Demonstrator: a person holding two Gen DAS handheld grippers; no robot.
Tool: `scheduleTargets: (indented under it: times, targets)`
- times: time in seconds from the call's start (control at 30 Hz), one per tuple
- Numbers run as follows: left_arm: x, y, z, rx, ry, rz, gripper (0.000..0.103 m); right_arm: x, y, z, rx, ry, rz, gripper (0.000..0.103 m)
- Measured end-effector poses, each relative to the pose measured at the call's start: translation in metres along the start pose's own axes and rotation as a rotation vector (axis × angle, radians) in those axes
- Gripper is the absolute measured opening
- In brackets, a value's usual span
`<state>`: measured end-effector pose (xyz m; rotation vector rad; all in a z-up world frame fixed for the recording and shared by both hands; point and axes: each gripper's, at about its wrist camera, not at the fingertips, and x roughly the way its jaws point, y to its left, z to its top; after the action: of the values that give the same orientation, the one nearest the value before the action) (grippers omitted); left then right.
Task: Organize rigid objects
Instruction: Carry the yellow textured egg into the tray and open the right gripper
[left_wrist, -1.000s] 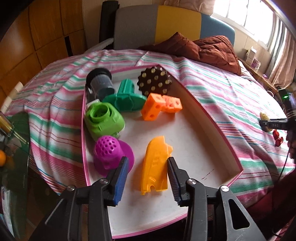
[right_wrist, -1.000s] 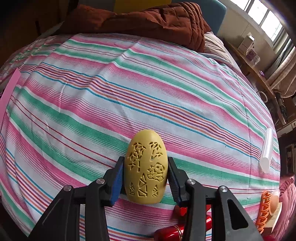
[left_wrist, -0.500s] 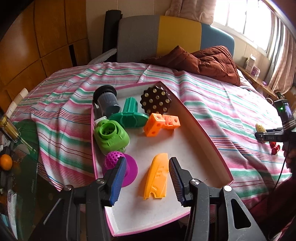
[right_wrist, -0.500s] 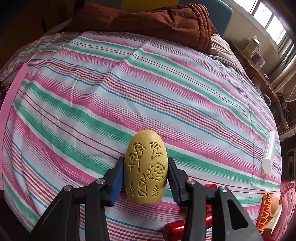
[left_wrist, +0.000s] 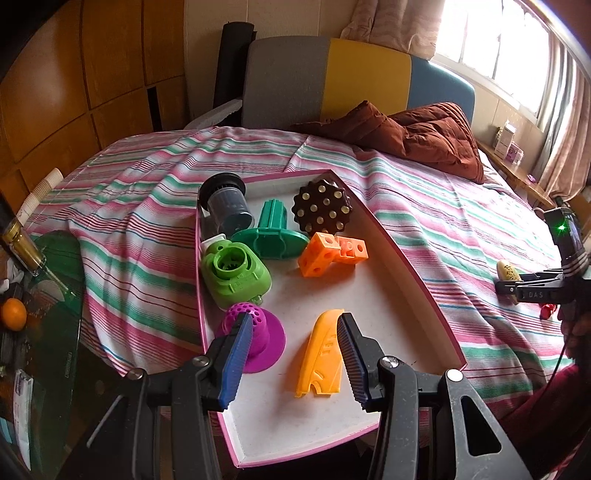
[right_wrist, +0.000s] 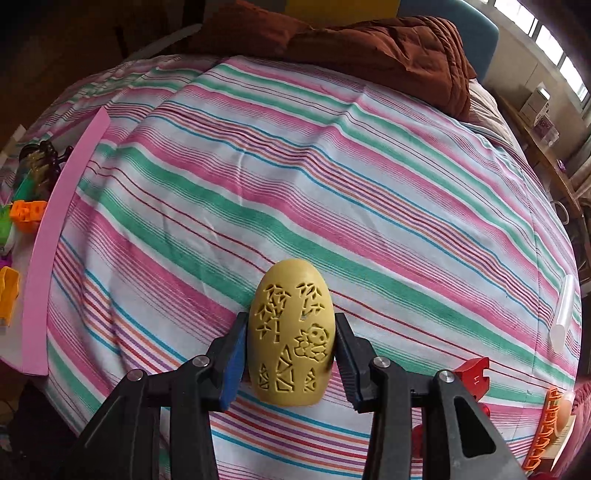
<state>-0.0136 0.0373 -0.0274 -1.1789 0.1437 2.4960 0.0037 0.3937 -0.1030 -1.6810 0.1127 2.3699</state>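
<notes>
Seven pieces sit in the pink-rimmed tray (left_wrist: 402, 254) at centre frame: grey cylinder (left_wrist: 227, 203), green flanged piece (left_wrist: 271, 232), brown studded disc (left_wrist: 323, 208), orange blocks (left_wrist: 330, 253), lime housing (left_wrist: 234, 275), purple dome (left_wrist: 255, 334), orange shell (left_wrist: 321, 354). The yellow carved egg (right_wrist: 291, 334) is clamped in the right gripper (right_wrist: 290, 354), low centre, above the striped bedcover (right_wrist: 332, 166), tray edge far left. A red part (right_wrist: 474, 373) and an orange comb-like piece (right_wrist: 548, 424) wait lower right. The left gripper (left_wrist: 291, 352) hangs angled down over the tray, fingers partly apart, gripping nothing.
</notes>
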Motion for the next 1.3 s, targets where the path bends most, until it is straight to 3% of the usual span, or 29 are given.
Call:
scheduleTargets:
  times: [0.27, 0.5, 0.73, 0.9, 1.1, 1.3]
  targets:
    - [-0.002, 0.005, 0.001, -0.017, -0.007, 0.011, 0.048, -0.029, 0.041, 0.010, -0.017, -0.080, 0.093, 0.044]
    - [-0.003, 0.014, 0.001, -0.043, -0.011, 0.015, 0.048, -0.061, 0.112, 0.024, -0.155, -0.164, 0.226, 0.044]
    - [-0.005, 0.031, 0.000, -0.090, -0.015, 0.037, 0.048, -0.068, 0.186, 0.031, -0.309, -0.161, 0.334, 0.044]
    - [-0.005, 0.038, 0.000, -0.105, -0.015, 0.046, 0.048, -0.048, 0.227, 0.029, -0.395, -0.092, 0.332, 0.044]
    - [-0.003, 0.039, -0.002, -0.103, -0.006, 0.050, 0.048, -0.013, 0.244, 0.042, -0.368, -0.034, 0.278, 0.044]
    - [-0.003, 0.039, -0.003, -0.103, -0.004, 0.055, 0.048, -0.010, 0.246, 0.041, -0.368, -0.055, 0.263, 0.044]
